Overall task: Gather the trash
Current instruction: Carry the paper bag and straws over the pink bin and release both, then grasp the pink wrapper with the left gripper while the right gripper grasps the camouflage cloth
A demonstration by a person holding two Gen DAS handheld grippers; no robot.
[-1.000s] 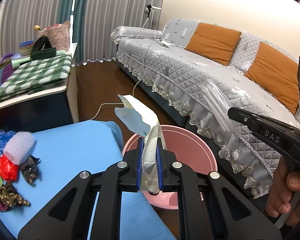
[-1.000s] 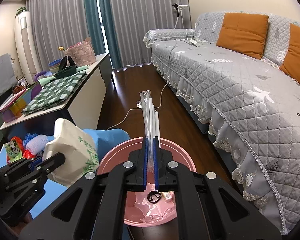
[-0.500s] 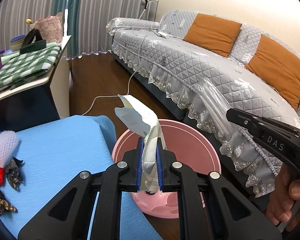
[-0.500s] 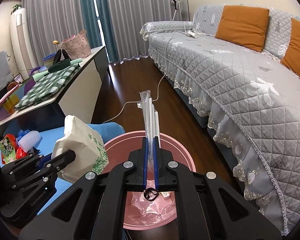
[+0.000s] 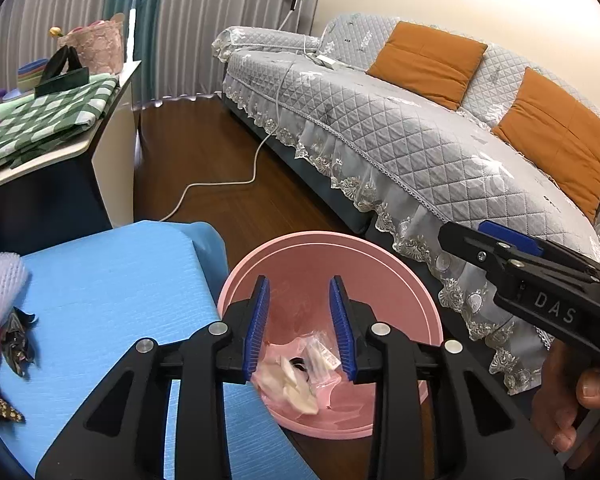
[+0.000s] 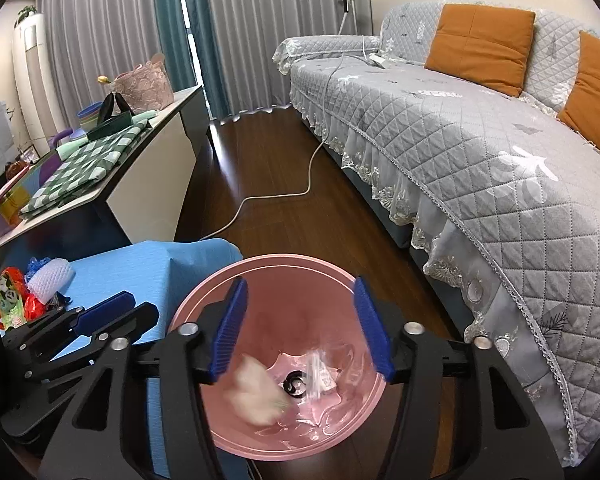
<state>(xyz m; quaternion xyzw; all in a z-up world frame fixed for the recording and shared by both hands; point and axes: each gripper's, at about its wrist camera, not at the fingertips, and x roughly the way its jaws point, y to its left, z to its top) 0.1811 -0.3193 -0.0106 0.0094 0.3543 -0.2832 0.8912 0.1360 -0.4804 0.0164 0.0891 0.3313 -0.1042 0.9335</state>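
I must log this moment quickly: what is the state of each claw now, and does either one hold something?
Left claw: opening, nothing between its pads, above the pink basin.
Right claw: opening, nothing held, also above the basin.

Left gripper (image 5: 299,300) points downward, jaws opening, nothing between the pads; right gripper (image 6: 300,320) points downward too, jaws opening wider, empty; a hand (image 5: 572,408) grips its handle.

blue table (image 5: 112,280), wrappers (image 5: 18,340) (left edge)
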